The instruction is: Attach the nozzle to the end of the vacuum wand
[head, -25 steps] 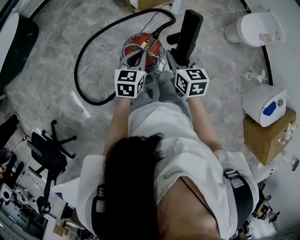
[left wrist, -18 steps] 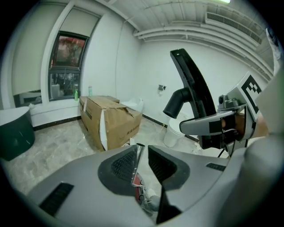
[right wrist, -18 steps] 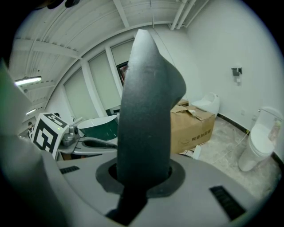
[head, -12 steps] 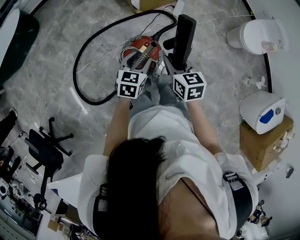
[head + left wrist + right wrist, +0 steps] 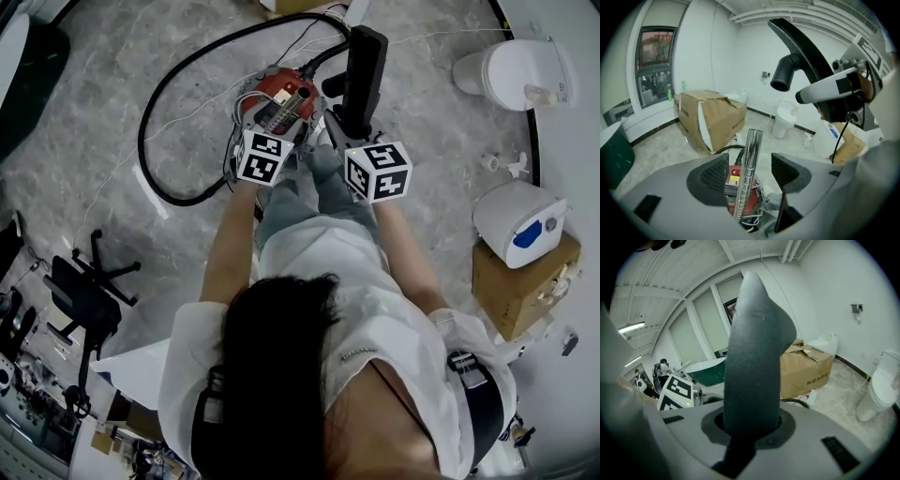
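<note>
The red vacuum body (image 5: 281, 94) sits on the floor, and its chrome wand (image 5: 749, 164) stands up between the pads of my left gripper (image 5: 749, 171). The left jaws have just been opening and now stand wide, clear of the wand on both sides. My right gripper (image 5: 752, 425) is shut on the black nozzle (image 5: 753, 352). In the head view the nozzle (image 5: 362, 75) is raised just right of the vacuum. In the left gripper view the nozzle's round socket (image 5: 781, 80) hangs above and right of the wand's tip.
A black hose (image 5: 155, 141) loops over the floor left of the vacuum. A torn cardboard box (image 5: 708, 117) and a white toilet (image 5: 506, 61) stand beyond. A white and blue appliance (image 5: 520, 220) rests on a box at right. A chair base (image 5: 89, 281) is at left.
Both grippers have moved toward the vacuum, the left one further. The nozzle went along with the right gripper and now stands closer over the vacuum.
</note>
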`<control>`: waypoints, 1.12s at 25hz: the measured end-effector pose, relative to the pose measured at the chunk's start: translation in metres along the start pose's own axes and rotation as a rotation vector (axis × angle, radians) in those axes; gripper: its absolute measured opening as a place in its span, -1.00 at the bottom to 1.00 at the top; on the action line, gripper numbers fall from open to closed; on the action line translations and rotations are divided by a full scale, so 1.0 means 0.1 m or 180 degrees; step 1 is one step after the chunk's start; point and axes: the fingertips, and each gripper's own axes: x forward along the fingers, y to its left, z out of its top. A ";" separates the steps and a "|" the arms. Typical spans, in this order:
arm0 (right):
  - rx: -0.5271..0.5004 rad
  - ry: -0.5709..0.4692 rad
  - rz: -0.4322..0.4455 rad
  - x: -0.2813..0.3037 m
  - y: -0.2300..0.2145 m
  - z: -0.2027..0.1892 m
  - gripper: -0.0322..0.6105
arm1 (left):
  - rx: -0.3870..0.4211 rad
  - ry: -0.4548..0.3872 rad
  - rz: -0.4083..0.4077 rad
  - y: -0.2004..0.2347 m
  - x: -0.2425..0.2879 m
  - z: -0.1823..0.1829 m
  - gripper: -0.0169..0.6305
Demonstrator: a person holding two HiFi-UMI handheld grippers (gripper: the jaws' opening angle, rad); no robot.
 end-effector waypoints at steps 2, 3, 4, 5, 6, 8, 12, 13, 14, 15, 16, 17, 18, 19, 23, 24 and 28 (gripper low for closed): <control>0.0001 0.0020 -0.0007 0.00 -0.03 -0.01 -0.68 | 0.0104 0.0012 0.0005 0.01 0.09 -0.04 -0.12; -0.0005 0.0048 -0.0012 0.01 -0.03 -0.02 -0.68 | 0.0121 0.0025 -0.0002 0.01 0.12 -0.07 -0.12; -0.0016 0.0083 -0.0014 0.03 -0.03 -0.04 -0.68 | 0.0117 0.0043 -0.0014 0.02 0.15 -0.10 -0.12; -0.0025 0.0118 -0.0009 0.06 -0.04 -0.05 -0.68 | 0.0107 0.0066 -0.0026 0.02 0.18 -0.13 -0.12; -0.0030 0.0147 0.0003 0.09 -0.05 -0.06 -0.68 | 0.0106 0.0089 -0.0034 0.03 0.22 -0.15 -0.12; -0.0042 0.0192 0.0045 0.13 -0.06 -0.08 -0.68 | 0.0141 0.0117 -0.0026 0.03 0.29 -0.19 -0.12; -0.0078 0.0249 0.0103 0.17 -0.09 -0.09 -0.68 | 0.0182 0.0111 0.0017 0.04 0.42 -0.23 -0.12; -0.0086 0.0264 0.0118 0.19 -0.09 -0.09 -0.68 | 0.0168 0.0095 0.0027 0.05 0.43 -0.23 -0.12; -0.0096 0.0283 0.0135 0.21 -0.10 -0.10 -0.68 | 0.0155 0.0080 0.0033 0.06 0.45 -0.23 -0.12; -0.0106 0.0305 0.0154 0.23 -0.10 -0.11 -0.68 | 0.0147 0.0069 0.0036 0.06 0.46 -0.23 -0.12; -0.0113 0.0328 0.0175 0.24 -0.10 -0.13 -0.68 | 0.0146 0.0060 0.0036 0.05 0.47 -0.23 -0.12; -0.0117 0.0349 0.0195 0.26 -0.09 -0.14 -0.68 | 0.0156 0.0051 0.0034 0.05 0.48 -0.23 -0.12; -0.0120 0.0367 0.0214 0.28 -0.08 -0.15 -0.68 | 0.0173 0.0039 0.0033 0.06 0.49 -0.24 -0.12; -0.0122 0.0379 0.0231 0.30 -0.06 -0.16 -0.68 | 0.0189 0.0026 0.0032 0.07 0.50 -0.24 -0.12; -0.0086 0.0373 0.0273 0.36 -0.04 -0.15 -0.68 | 0.0275 -0.0001 -0.0035 0.13 0.53 -0.23 -0.12; -0.0076 0.0368 0.0276 0.38 -0.04 -0.14 -0.68 | 0.0324 0.0003 -0.0063 0.13 0.54 -0.23 -0.12; -0.0078 0.0381 0.0277 0.40 -0.04 -0.13 -0.68 | 0.0434 0.0063 -0.0168 0.12 0.58 -0.29 -0.14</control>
